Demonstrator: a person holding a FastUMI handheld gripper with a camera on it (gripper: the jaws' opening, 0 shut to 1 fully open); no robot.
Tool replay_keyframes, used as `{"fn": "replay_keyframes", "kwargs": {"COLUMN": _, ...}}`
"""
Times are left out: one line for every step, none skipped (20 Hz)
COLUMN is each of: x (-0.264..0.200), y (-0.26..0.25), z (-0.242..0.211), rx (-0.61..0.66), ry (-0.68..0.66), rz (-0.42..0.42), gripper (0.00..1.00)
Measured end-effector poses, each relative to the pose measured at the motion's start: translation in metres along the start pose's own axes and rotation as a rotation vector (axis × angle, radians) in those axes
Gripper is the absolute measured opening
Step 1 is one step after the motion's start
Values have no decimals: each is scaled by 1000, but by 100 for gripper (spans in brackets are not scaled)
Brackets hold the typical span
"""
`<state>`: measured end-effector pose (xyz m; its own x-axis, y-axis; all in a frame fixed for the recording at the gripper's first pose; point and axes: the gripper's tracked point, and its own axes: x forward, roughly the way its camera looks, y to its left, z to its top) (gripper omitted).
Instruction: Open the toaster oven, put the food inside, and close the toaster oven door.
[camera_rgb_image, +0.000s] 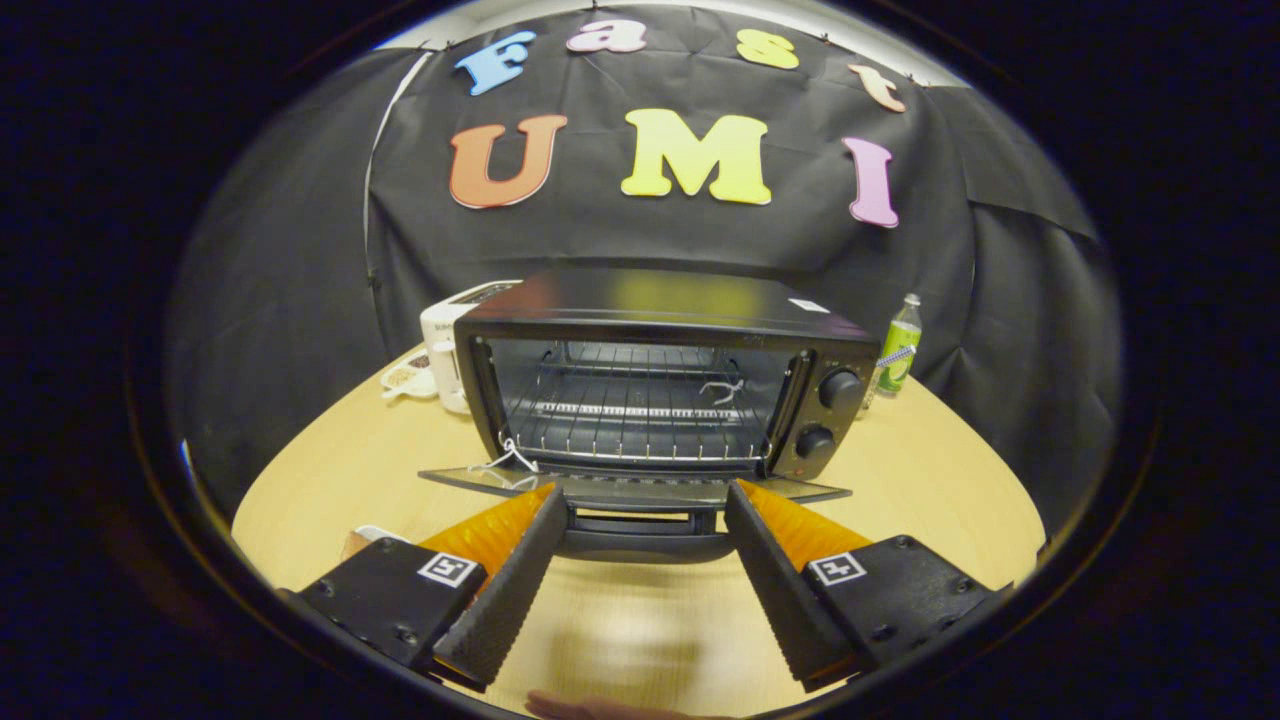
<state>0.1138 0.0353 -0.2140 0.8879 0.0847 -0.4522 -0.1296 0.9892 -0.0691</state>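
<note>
Claw (645, 500) spread, empty, at the lowered door (640, 490) of the toaster oven (665, 380). White toaster (445, 345) at one side, green bottle (900, 355) at the other, all on the bench (940, 480).

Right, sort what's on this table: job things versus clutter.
Job:
oven, door down flat, rack bare
gripper, fingers open, tips at the door handle

Clutter:
white toaster beside the oven
small dish by the toaster
green bottle on the oven's knob side
</note>
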Motion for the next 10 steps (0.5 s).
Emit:
{"fn": "replay_keyframes", "kwargs": {"x": -1, "y": 0, "z": -5, "rx": -10, "ry": 15, "rz": -2, "gripper": 100}}
{"fn": "replay_keyframes", "kwargs": {"x": 2, "y": 1, "z": -7, "rx": -19, "ry": 26, "rz": -4, "gripper": 100}}
{"fn": "replay_keyframes", "kwargs": {"x": 1, "y": 0, "z": -10, "rx": -22, "ry": 38, "rz": -5, "gripper": 100}}
{"fn": "replay_keyframes", "kwargs": {"x": 1, "y": 1, "z": -14, "rx": -20, "ry": 52, "rz": -3, "gripper": 100}}
{"fn": "replay_keyframes", "kwargs": {"x": 2, "y": 1, "z": -19, "rx": -13, "ry": 71, "rz": -1, "gripper": 100}}
{"fn": "replay_keyframes", "kwargs": {"x": 2, "y": 0, "z": -24, "rx": -11, "ry": 93, "rz": 4, "gripper": 100}}
{"fn": "replay_keyframes", "kwargs": {"x": 3, "y": 1, "z": -29, "rx": -8, "ry": 114, "rz": 10, "gripper": 100}}
{"fn": "replay_keyframes", "kwargs": {"x": 4, "y": 1, "z": -33, "rx": -1, "ry": 136, "rz": 15, "gripper": 100}}
{"fn": "replay_keyframes", "kwargs": {"x": 6, "y": 1, "z": -39, "rx": 9, "ry": 159, "rz": 20, "gripper": 100}}
{"fn": "replay_keyframes", "kwargs": {"x": 8, "y": 1, "z": -43, "rx": 21, "ry": 184, "rz": 26, "gripper": 100}}
